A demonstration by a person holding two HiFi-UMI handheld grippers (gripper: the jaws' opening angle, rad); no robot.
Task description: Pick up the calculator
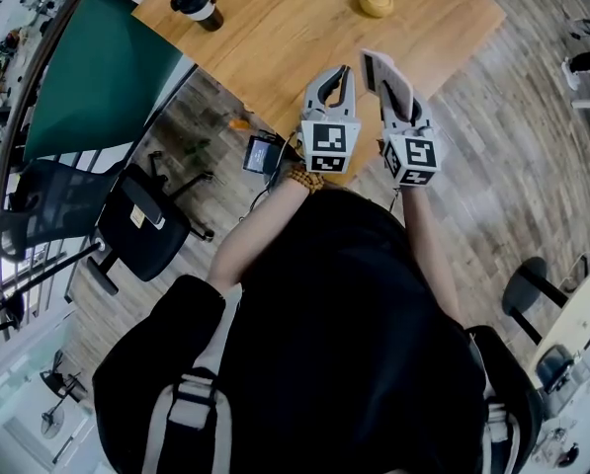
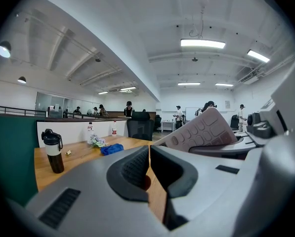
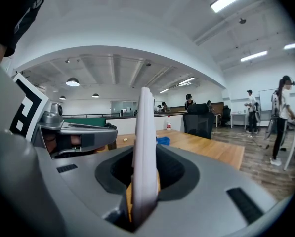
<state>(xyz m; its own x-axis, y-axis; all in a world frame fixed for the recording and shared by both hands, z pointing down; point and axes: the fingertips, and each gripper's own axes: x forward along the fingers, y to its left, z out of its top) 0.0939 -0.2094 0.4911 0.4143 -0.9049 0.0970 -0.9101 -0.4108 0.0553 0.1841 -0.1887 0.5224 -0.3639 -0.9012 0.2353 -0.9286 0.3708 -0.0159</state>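
One calculator (image 1: 386,79), pale, flat and keyed, stood on edge, clamped in my right gripper (image 1: 393,105) and held up over the near edge of the wooden table (image 1: 275,47). Two grippers in all: the left gripper (image 1: 340,77), just left of the calculator, was clenched on nothing. Far side of the table: one dark flask (image 1: 198,6), one round yellow object (image 1: 376,2), one crumpled blue cloth (image 2: 111,148).

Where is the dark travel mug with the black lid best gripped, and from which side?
Probably grip the dark travel mug around its straight round body, below the white band, fingers coming level from the side: it stands upright on the wooden table, nothing touching it.
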